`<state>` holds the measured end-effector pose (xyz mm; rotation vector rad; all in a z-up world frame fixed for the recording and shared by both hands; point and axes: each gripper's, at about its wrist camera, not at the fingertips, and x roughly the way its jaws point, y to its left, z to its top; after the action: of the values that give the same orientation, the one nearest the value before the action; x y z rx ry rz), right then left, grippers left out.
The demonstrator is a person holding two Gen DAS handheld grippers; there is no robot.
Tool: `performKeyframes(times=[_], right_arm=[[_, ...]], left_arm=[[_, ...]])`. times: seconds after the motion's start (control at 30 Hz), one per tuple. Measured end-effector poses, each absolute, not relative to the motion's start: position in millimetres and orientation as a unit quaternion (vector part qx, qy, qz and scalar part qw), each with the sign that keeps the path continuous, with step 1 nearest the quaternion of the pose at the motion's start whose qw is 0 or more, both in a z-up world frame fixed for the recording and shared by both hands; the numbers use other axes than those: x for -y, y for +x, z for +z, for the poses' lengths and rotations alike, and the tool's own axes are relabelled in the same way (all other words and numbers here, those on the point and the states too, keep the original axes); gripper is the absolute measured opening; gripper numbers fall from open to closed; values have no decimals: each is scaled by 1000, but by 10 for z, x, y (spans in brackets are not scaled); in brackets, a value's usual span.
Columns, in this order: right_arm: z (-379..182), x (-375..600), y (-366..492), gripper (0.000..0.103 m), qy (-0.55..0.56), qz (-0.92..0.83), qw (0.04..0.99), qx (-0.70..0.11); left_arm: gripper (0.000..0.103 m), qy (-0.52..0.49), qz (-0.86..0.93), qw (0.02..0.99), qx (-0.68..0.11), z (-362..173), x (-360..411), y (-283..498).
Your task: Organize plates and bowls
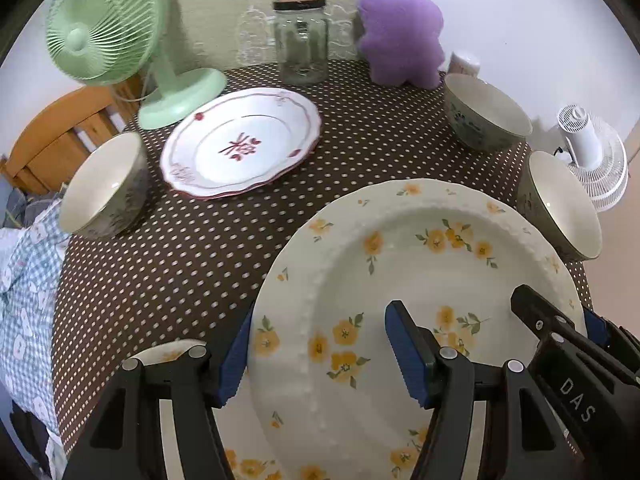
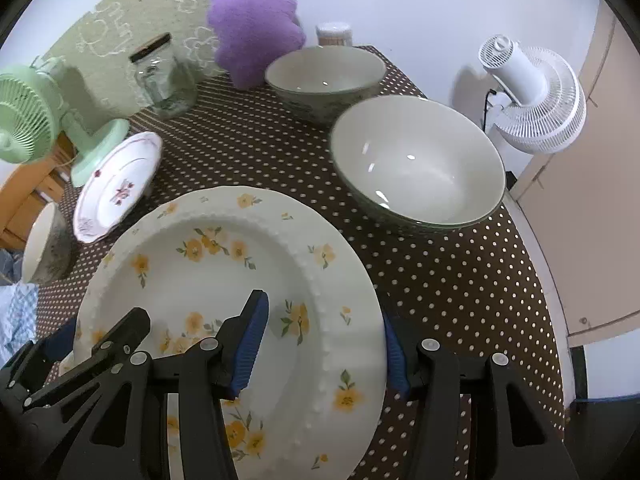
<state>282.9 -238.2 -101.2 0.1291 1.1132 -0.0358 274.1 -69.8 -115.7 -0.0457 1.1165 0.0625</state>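
Large cream ceramic plate with yellow flowers and beaded inner ring is held over the near edge of the brown polka-dot tablecloth, pinched on opposite rims: left gripper jaws clamped across the left rim, one blue pad under, one on the upper face; right gripper clamped likewise on the right rim. Both sets of jaws are part-spread only as far as the rim depth needs. A second plate of the same floral pattern is glimpsed underneath, so a lift off a stack is judged likely. Handling: stiff, glazed, slippery, chips on impact; weight is moderate, so the two-sided rim grip looks right, with pads kept past the beading. White scalloped plate with red motif sits toward the far left edge, by the mint-green desk fan. Three pale green-sided bowls are seen: one at the left edge, two along the right edge. Risk: plate tilt if one grip slips.
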Motion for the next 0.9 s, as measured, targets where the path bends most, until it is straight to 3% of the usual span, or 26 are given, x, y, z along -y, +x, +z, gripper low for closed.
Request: performKeyframes(times=[0.9], right_arm=[[-954,1438,2014,56,22,26,850,-526]], left_arm=[[65,-68,68,848,-522,-1143,-272,1694]])
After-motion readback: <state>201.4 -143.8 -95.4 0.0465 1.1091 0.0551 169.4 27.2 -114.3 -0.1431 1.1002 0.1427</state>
